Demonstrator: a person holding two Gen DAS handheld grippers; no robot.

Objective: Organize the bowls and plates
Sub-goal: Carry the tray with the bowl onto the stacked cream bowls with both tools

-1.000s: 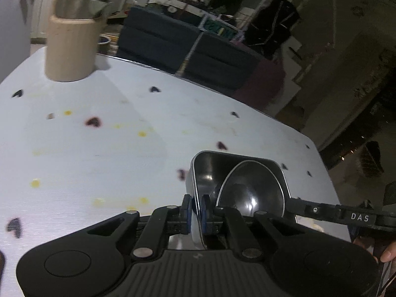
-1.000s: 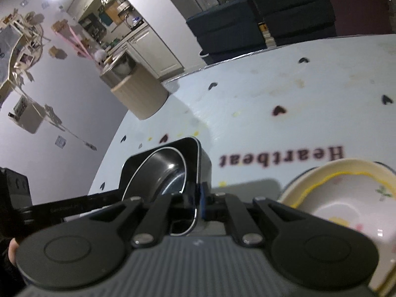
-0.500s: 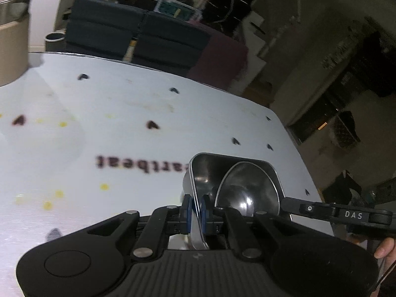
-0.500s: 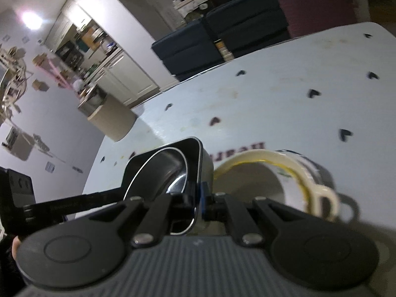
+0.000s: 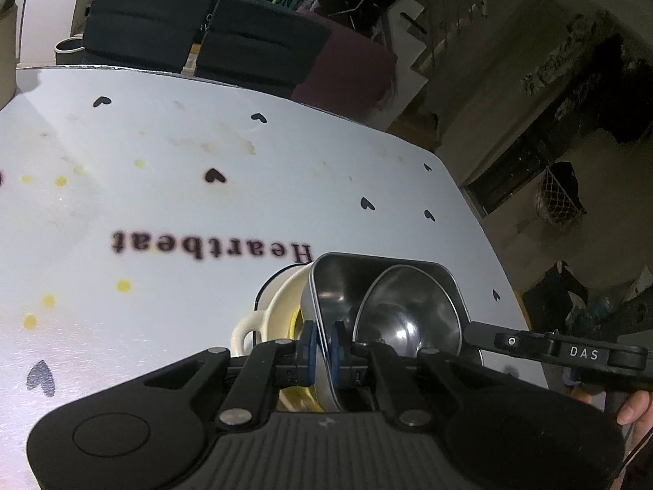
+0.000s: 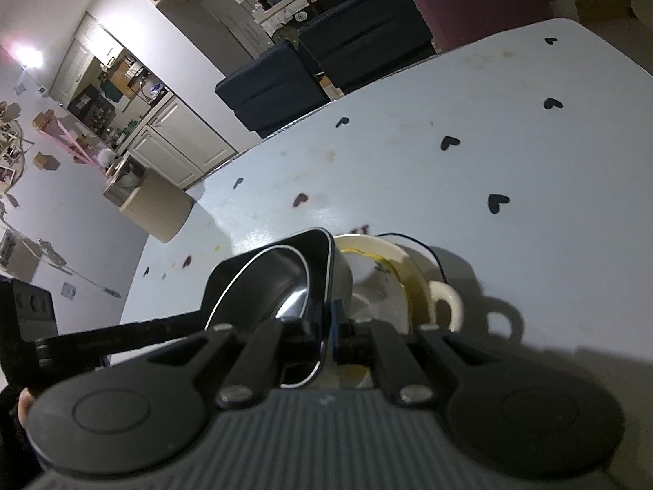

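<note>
A rectangular steel dish (image 5: 347, 281) holds a round steel bowl (image 5: 408, 314). My left gripper (image 5: 320, 351) is shut on the dish's left rim. My right gripper (image 6: 328, 326) is shut on its right rim (image 6: 326, 286); the round bowl (image 6: 269, 281) shows inside. The dish hangs over a cream ceramic bowl with a yellow rim and side handles (image 5: 281, 302), which stands on the white table; it also shows in the right wrist view (image 6: 392, 273). I cannot tell whether the dish touches the cream bowl.
The white table (image 5: 163, 204) has heart prints and the word "Heartbeat". A beige canister with a steel lid (image 6: 151, 204) stands at the far left corner. Dark chairs (image 5: 228, 36) stand behind the table. The table's right edge (image 5: 489, 245) is close.
Both grippers carried the steel dish and round bowl rightward across the table. The dish now sits over the cream bowl, which was off to its right a second ago.
</note>
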